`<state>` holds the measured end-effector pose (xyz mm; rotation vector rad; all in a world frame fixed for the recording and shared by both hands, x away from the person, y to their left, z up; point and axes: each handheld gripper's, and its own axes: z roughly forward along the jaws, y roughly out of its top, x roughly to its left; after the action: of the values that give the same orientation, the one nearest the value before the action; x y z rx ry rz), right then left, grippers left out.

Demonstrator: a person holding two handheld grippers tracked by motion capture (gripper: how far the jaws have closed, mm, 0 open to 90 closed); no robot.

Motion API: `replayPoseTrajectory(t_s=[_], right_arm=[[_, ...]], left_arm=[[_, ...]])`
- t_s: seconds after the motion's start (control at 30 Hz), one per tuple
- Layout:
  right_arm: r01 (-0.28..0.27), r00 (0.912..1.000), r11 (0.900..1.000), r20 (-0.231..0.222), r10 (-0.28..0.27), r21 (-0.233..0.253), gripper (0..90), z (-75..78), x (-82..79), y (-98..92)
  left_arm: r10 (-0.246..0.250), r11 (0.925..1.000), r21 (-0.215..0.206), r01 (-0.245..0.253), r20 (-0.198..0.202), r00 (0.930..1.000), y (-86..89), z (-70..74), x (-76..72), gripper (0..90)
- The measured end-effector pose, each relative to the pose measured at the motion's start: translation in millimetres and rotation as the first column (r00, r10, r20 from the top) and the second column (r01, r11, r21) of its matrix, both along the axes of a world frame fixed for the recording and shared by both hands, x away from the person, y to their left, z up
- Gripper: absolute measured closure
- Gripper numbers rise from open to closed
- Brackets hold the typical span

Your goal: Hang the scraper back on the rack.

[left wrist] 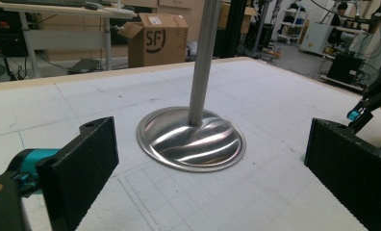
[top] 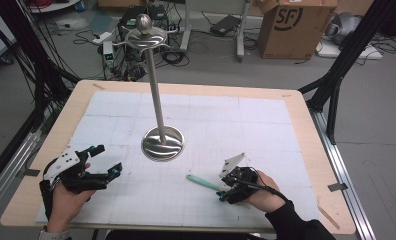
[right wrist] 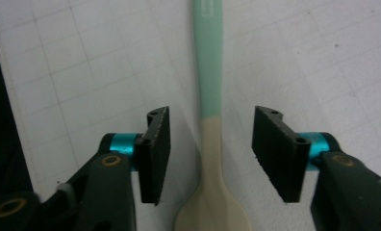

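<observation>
A steel stand with a round ribbed base (top: 163,143) (left wrist: 191,139) and a tall pole rises at the table's middle, capped by a disc with a knob (top: 144,36). A spoon with a mint-green handle (top: 202,182) (right wrist: 209,62) and a cream bowl end (right wrist: 211,211) lies flat on the white mat at the front right. My right gripper (top: 221,192) (right wrist: 211,151) is open, its jaws standing on either side of the spoon's neck without touching it. My left gripper (top: 107,159) (left wrist: 210,180) is open at the front left, empty, pointed at the stand's base.
A white gridded mat (top: 266,125) covers the wooden table (top: 306,130). Behind the table are a cardboard box (top: 296,25), cables, desk legs and black tripod legs (top: 336,80) at the right.
</observation>
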<state>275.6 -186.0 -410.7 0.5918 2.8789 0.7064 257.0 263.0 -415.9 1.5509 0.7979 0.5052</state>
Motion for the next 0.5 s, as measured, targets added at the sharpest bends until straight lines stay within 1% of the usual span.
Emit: replayPoseTrajectory(t_s=[0.03,0.07,0.13,0.2,0.27,0.3,0.4,0.47,0.5], right_arm=[[-0.001,1.0,1.0,-0.002,0.001,-0.013,52.8,-0.2,0.5,1.2],[-0.004,0.9999,1.0,-0.014,0.004,-0.019,54.8,-0.4,1.6,2.1],[0.0,0.9997,1.0,-0.023,-0.001,-0.031,59.3,-2.0,3.5,3.6],[-0.001,0.9995,0.998,-0.031,-0.001,-0.055,62.4,-4.3,5.6,3.8],[0.003,0.9989,0.999,-0.046,-0.005,-0.05,64.9,-4.6,7.9,2.3],[0.008,0.9988,0.999,-0.047,-0.011,-0.049,66.0,-4.6,8.2,1.7],[0.02,0.9973,0.999,-0.07,-0.023,-0.047,67.2,-4.7,10.3,0.1],[0.026,0.9965,0.998,-0.077,-0.031,-0.06,67.9,-4.1,11.1,1.0],[0.029,0.9961,0.997,-0.081,-0.035,-0.073,68.2,-3.5,10.6,2.1]], left_arm=[[0.0,1.0,0.004,0.0,-0.001,1.0,0.1,0.0,0.1,5.2],[0.0,1.0,0.004,0.0,-0.002,1.0,-0.1,-0.1,0.1,5.2],[-0.001,1.0,0.004,0.001,-0.002,1.0,-0.2,-0.1,0.0,5.2],[0.0,1.0,0.001,0.0,-0.002,1.0,0.1,-0.1,-0.1,5.2],[0.004,1.0,0.001,-0.004,-0.003,1.0,1.1,-0.1,0.2,5.2],[0.005,1.0,0.0,-0.005,-0.004,1.0,1.3,-0.2,0.2,5.2],[0.007,1.0,0.0,-0.007,-0.007,1.0,1.4,-0.7,0.4,5.2],[0.007,1.0,-0.002,-0.007,-0.007,1.0,1.0,-0.8,0.3,5.2],[0.007,1.0,-0.001,-0.007,-0.007,1.0,1.2,-0.8,0.4,5.2]])
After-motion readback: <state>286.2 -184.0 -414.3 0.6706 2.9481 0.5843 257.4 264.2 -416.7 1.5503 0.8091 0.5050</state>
